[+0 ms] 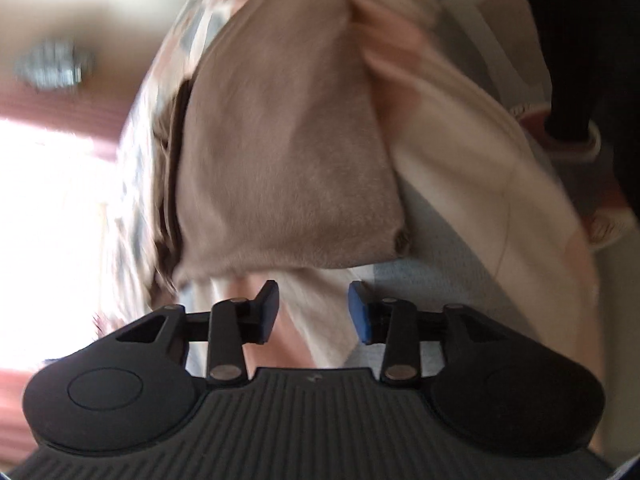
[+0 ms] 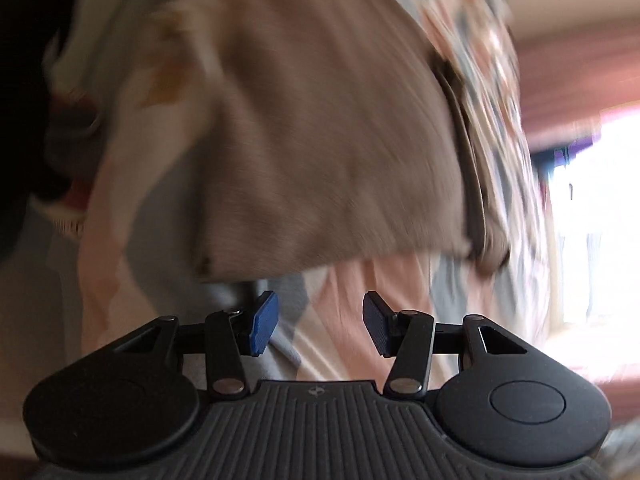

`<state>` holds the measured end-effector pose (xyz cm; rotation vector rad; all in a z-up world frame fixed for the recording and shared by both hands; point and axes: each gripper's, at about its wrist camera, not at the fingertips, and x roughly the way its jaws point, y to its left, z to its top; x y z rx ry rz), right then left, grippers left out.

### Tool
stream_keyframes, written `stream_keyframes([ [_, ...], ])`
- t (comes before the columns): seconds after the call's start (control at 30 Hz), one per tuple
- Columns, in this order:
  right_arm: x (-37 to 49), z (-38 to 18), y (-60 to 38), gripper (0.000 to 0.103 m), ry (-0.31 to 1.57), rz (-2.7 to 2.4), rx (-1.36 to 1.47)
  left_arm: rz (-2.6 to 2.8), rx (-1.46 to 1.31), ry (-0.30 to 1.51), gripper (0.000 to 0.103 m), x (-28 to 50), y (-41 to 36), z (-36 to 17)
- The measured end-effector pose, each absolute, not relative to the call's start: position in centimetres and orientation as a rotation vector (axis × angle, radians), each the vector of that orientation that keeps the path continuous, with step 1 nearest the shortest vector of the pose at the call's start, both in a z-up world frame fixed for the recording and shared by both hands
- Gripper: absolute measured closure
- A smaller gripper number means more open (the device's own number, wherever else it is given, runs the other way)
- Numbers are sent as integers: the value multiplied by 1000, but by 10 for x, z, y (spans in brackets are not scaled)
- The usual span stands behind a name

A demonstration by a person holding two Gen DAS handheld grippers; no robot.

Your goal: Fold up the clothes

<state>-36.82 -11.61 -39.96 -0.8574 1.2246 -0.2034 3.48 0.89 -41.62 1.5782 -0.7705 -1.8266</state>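
No brand name, label or legible writing in either view; only a small embossed mark on the ribbed black body of each tool, too small to read.

Left gripper [image 1: 313,312]: jaws apart, a wide gap between the blue pads [image 1: 359,312]. Nothing between them, nothing touched. Through the gap shows the patterned bedcover [image 1: 472,216], in blocks of cream, pink and grey-blue.

Right gripper [image 2: 320,322]: jaws likewise spread wide, blue pads [image 2: 264,322] holding nothing and clear of the cloth. The same bedcover [image 2: 384,320] shows between them.

Folded beige garment [image 1: 288,140]: a soft, fuzzy fabric, folded to a rough rectangle, lying on the bedcover just ahead of the left gripper's fingertips. Its near edge sits just beyond the pads, not touching them. Stacked layers show along its left side, with a dark fold line there.

In the right wrist view the beige garment [image 2: 320,140] again lies straight ahead, near edge just past the fingertips, layered side to the right. Heavy motion blur here; fabric detail cannot be made out.

Surroundings: bright window [image 1: 44,220] at left of the left view, a blurred ceiling light fixture [image 1: 54,66] above it. Dark trouser leg [image 1: 580,48] and a red-and-grey slipper [image 1: 588,168] at far right, beside the bed.
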Motion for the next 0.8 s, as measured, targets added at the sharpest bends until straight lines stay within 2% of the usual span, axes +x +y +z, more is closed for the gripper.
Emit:
stream_keyframes([
  [0.2, -380, -407, -103, 52, 1144, -98, -1032, -1816, 1527, -984, 57, 40, 19, -426],
  [0.47, -387, -420, -93, 48, 1059, -43, -1117, -1860, 1484, -1134, 55, 37, 27, -436],
  [0.53, -390, -423, -92, 48, 1048, -31, -1129, -1864, 1492, -1136, 56, 36, 27, -440],
  [0.57, -390, -424, -92, 48, 1043, -25, -1134, -1871, 1500, -1134, 60, 35, 27, -440],
  [0.6, -391, -425, -92, 48, 1039, -18, -1139, -1884, 1513, -1127, 71, 34, 27, -440],
  [0.63, -391, -425, -92, 50, 1039, -5, -1137, -1908, 1536, -1106, 78, 32, 26, -439],
  [0.67, -390, -423, -94, 54, 1043, 14, -1127, -1937, 1564, -1074, 91, 31, 24, -436],
  [0.7, -388, -420, -96, 66, 1057, 43, -1101, -1967, 1585, -1025, 97, 30, 21, -432],
  [0.73, -383, -416, -101, 91, 1088, 89, -1052, -1993, 1592, -968, 97, 29, 18, -427],
  [0.77, -380, -410, -105, 97, 1113, 122, -1004, -2012, 1595, -894, 98, 29, 14, -421],
  [0.8, -375, -403, -110, 97, 1130, 135, -952, -2031, 1603, -790, 98, 28, 6, -412],
])
